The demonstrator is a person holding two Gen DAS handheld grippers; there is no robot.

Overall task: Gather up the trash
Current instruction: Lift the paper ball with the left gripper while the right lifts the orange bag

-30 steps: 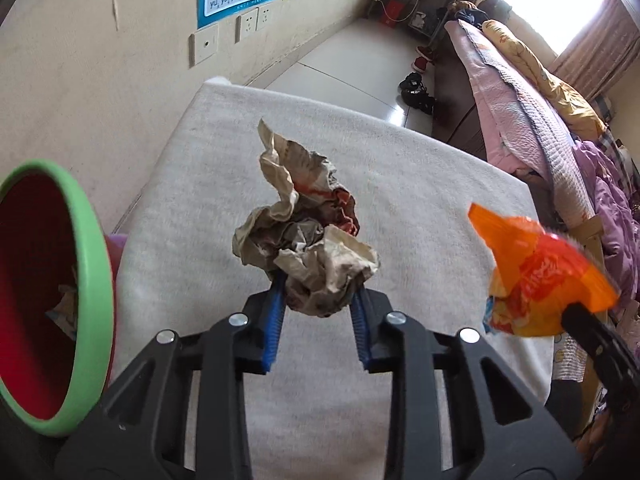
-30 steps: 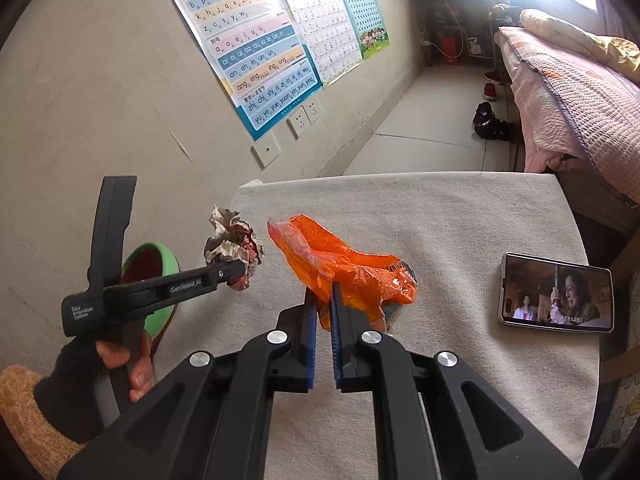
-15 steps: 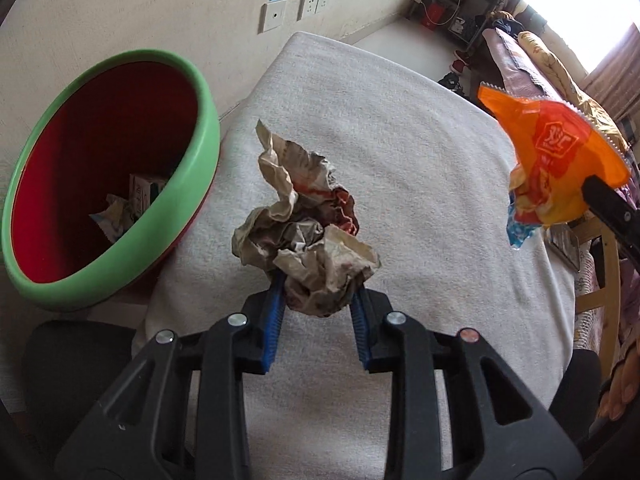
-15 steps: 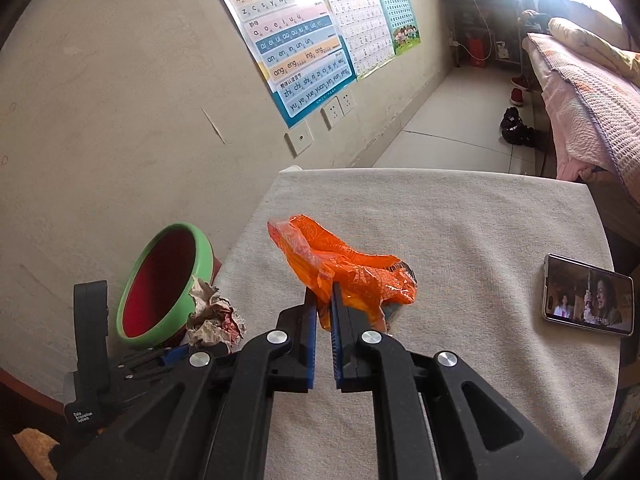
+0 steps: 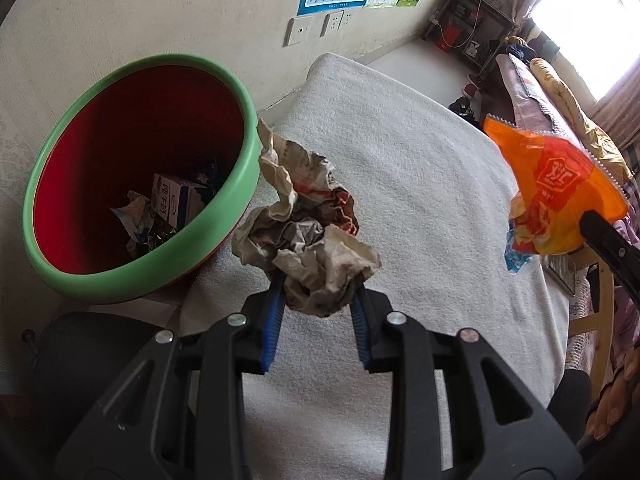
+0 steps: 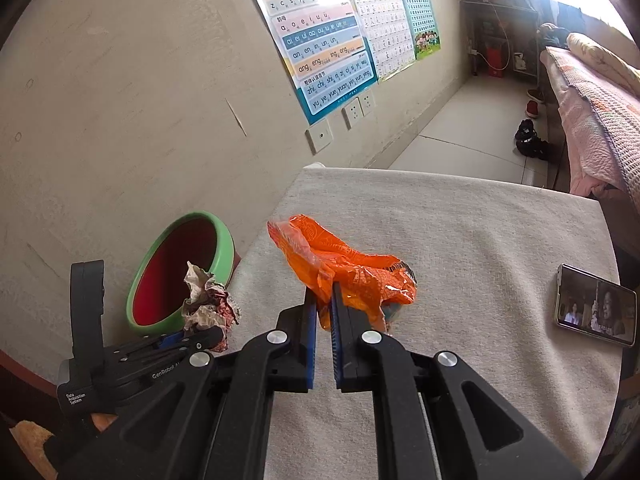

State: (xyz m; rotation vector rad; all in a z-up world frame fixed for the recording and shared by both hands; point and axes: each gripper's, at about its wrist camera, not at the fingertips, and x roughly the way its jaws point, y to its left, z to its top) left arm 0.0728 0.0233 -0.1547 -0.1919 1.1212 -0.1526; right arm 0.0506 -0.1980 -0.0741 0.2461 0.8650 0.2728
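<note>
Left wrist view: left tool (image 5: 318, 292) clamped on crumpled paper wad (image 5: 306, 224), held above white-covered worktop (image 5: 420, 200), just right of green-rimmed red bin (image 5: 240, 120) with carton and scraps inside; orange wrapper (image 5: 560, 192) at far right. Right wrist view: right tool (image 6: 324, 304) nearly closed, pinching orange wrapper (image 6: 344, 268) over worktop (image 6: 480, 240); bin (image 6: 224, 240) to left, phone (image 6: 596, 310) lying right.

- The left gripper (image 5: 318, 298) at lower centre clamps a crumpled paper wad (image 5: 304, 232) between its blue pads.
- At left stands a green-rimmed red bin (image 5: 240, 216) holding a carton (image 5: 176, 200) and scraps.
- At right, an orange wrapper (image 5: 560, 196) hangs above the white-covered table (image 5: 420, 184).
</note>
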